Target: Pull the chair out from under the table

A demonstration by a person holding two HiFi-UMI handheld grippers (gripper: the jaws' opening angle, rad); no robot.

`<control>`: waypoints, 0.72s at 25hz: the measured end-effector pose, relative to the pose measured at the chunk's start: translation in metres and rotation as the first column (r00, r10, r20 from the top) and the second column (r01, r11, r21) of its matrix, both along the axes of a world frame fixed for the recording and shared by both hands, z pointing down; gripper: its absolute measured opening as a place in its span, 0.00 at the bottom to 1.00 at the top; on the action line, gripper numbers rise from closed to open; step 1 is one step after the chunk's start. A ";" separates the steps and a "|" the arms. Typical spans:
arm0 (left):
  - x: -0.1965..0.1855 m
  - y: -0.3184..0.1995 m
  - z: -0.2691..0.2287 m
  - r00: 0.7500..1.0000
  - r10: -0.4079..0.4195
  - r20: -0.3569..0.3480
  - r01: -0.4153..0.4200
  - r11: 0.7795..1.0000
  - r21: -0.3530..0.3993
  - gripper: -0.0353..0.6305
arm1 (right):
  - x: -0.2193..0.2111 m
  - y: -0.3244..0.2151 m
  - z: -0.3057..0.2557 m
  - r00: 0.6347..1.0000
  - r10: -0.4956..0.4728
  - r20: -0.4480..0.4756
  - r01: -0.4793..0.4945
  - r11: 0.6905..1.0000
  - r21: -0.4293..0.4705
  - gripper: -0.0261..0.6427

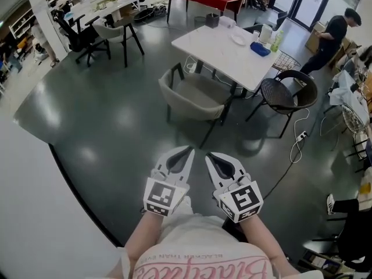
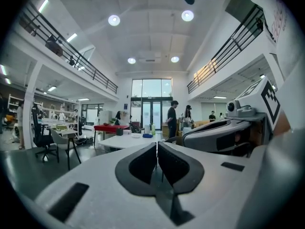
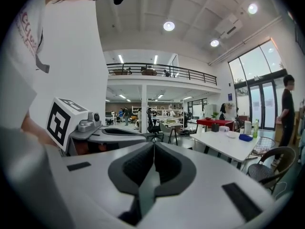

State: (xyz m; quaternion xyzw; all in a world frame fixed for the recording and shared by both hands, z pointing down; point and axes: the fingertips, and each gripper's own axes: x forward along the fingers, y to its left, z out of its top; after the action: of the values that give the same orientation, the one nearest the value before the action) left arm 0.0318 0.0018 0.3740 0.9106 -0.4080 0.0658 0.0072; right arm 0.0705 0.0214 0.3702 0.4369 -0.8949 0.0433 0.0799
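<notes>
Fingers point(image 1: 179, 163) of left gripper point(image 1: 187, 150) and right gripper point(image 1: 211, 156) meet (nothing held), with the chair point(image 1: 195, 95) straight ahead, well apart.

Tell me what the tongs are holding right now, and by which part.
Nothing is held. The left tongs and right tongs are both shut and empty, short of the grey chair at the white table.
</notes>
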 end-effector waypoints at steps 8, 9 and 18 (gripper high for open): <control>-0.011 -0.070 0.007 1.000 0.027 0.015 -0.027 0.999 -0.019 0.07 | -0.006 -0.072 0.008 0.999 0.034 -0.022 -0.035 0.999 -0.026 0.05; -0.011 -0.078 0.008 0.999 0.029 0.016 -0.029 0.999 -0.023 0.07 | -0.007 -0.079 0.009 0.999 0.031 -0.022 -0.032 0.999 -0.030 0.05; -0.010 -0.168 0.031 1.000 -0.014 0.012 0.015 0.997 -0.072 0.07 | 0.002 -0.170 0.031 1.000 0.010 -0.024 -0.012 0.997 -0.072 0.05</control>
State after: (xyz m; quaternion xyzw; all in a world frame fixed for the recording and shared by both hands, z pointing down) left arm 0.0214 -0.1658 0.4051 0.9064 -0.4119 0.0859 0.0382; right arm 0.0724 -0.1486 0.4014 0.4391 -0.8893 0.0708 0.1062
